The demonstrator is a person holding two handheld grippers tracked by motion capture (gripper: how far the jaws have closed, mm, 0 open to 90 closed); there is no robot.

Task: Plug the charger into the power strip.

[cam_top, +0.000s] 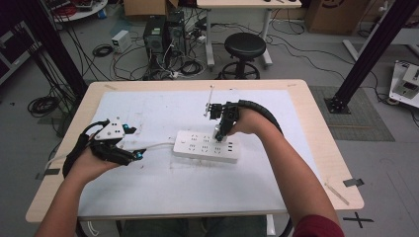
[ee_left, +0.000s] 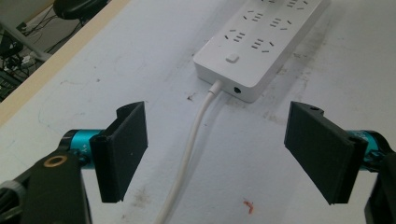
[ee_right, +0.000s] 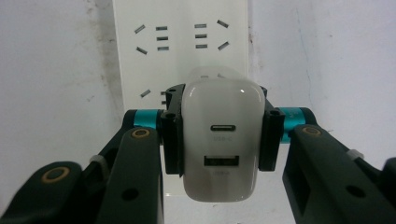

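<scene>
- We see a white power strip (cam_top: 206,146) lying flat near the middle of the desk (cam_top: 59,148), on the white sheet (cam_top: 158,108) that covers most of the top, its long side running roughly along the desk's near edge.
- Our right tool (cam_top: 219,132) is clamped on a white charger (ee_right: 221,144); in the right gripper view its two black jaws press the charger's left and right sides.
- The charger's face shows a small oval port above a wider rectangular port, and it hangs directly over the power strip (ee_right: 180,42), whose socket slots lie beyond it.
- From the high view the right tool points down onto the strip's right half; we cannot tell whether the charger's prongs are seated in a socket.
- Our left tool (cam_top: 132,143) is held toward the desk's left edge, apart from the strip, with its jaws spread wide.
- In the left gripper view the strip's white cord (ee_left: 191,140) runs between those spread jaws without touching either, and it enters the strip's end beside a small round port, near a white button on top.
- On the floor beyond the far edge stands a black stool (cam_top: 244,49).
</scene>
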